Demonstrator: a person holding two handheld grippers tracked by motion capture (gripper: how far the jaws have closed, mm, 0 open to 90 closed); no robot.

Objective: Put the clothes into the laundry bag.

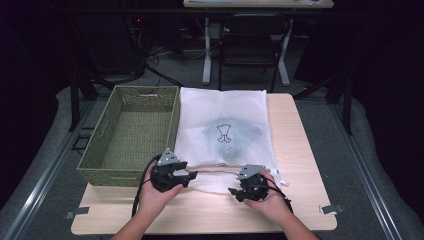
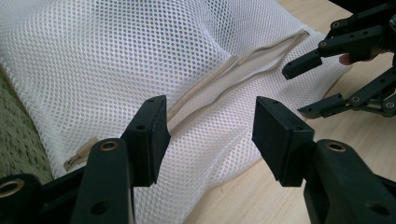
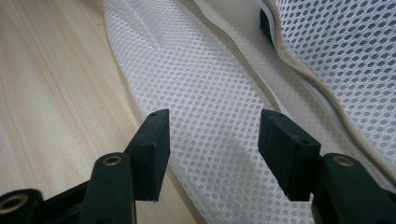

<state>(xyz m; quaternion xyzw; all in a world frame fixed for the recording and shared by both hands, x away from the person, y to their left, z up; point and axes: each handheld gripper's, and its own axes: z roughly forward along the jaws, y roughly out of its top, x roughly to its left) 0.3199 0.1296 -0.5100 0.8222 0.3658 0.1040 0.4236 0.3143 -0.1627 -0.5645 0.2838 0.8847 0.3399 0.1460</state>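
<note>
A white mesh laundry bag (image 1: 222, 125) lies flat on the wooden table (image 1: 300, 150), with a dark printed garment showing through it. Its beige zipper (image 2: 224, 74) runs along the near edge, and the two zipper sides (image 3: 299, 70) lie parted. My left gripper (image 1: 189, 179) hovers open at the bag's near left end, its jaws (image 2: 210, 135) straddling mesh without pressing it. At the near right end my right gripper (image 1: 234, 192) is open, its jaws (image 3: 212, 149) standing over the lower mesh flap (image 3: 210, 93). From the left gripper view the right gripper (image 2: 317, 88) faces me, open.
A green woven basket (image 1: 145, 89) stands empty to the left of the bag, its wall (image 2: 18, 140) close beside my left gripper. Bare wood (image 3: 46, 93) lies in front of the bag and along the table's right side. A chair and desk legs stand beyond the table.
</note>
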